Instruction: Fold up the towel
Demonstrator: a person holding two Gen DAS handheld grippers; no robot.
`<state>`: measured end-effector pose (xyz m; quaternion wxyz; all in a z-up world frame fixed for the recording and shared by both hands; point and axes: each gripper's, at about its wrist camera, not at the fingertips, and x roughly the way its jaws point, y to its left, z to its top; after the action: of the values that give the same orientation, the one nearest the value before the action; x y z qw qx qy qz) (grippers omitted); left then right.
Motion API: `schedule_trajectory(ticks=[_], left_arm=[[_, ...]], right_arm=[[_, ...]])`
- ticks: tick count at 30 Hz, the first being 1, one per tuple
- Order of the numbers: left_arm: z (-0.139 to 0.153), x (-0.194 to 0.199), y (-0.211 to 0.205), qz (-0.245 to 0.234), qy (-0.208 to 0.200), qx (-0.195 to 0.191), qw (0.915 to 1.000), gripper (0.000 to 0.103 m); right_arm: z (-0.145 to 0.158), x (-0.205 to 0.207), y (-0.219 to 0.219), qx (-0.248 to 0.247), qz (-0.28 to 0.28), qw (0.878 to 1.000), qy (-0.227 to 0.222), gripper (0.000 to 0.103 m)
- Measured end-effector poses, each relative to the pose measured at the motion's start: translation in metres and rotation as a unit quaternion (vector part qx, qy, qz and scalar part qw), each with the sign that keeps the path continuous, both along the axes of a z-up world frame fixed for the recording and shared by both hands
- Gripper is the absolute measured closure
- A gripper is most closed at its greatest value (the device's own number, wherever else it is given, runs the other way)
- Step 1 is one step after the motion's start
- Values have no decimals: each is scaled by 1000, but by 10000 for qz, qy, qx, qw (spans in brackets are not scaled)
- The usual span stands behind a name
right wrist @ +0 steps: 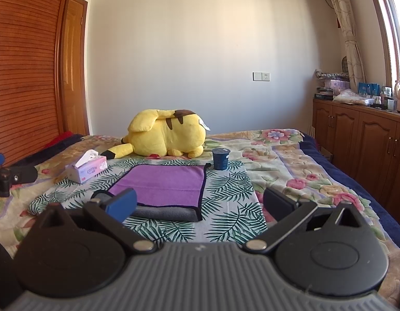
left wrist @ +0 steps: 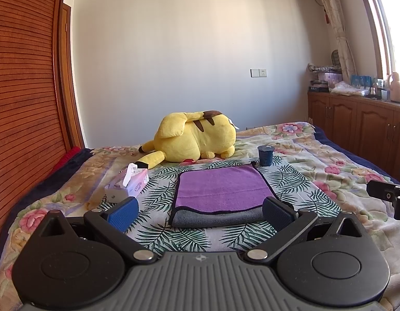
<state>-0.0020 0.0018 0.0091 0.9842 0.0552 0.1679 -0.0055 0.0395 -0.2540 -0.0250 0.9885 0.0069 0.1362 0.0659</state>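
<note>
**Soft towel waits on the bed**

Going from the left side of the bed, you see a pink tissue box (left wrist: 134, 180) near the left edge. Behind it lies a fuzzy yellow plush toy (left wrist: 193, 138). In the middle, on the leafy cloth (left wrist: 158, 189), sits the towel (left wrist: 219, 190). It is purple on top and grey below, with a dark trim. It looks already folded over, flat and neat. A small dark blue cup (left wrist: 265, 155) stands just beside its far right corner.

The towel looks light, soft and floppy. It will sag, so pinch it at two corners of the near edge.

Your left gripper (left wrist: 200, 211) has its fingers spread wide and holds nothing. Your right gripper (right wrist: 200, 204) is spread wide and empty too.
</note>
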Motion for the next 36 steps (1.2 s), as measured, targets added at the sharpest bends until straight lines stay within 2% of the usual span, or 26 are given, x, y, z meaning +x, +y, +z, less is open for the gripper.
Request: schedule_trajectory(ticks=[25,36], left_arm=[[-8,2,7,22,24,14,10000,16],[-16,12,5,-13,245,74,9997,16]], right_arm=[[2,-1,2,-3,5,10000,-43,0],[-5,9,10,-92,43,9999,129,0]])
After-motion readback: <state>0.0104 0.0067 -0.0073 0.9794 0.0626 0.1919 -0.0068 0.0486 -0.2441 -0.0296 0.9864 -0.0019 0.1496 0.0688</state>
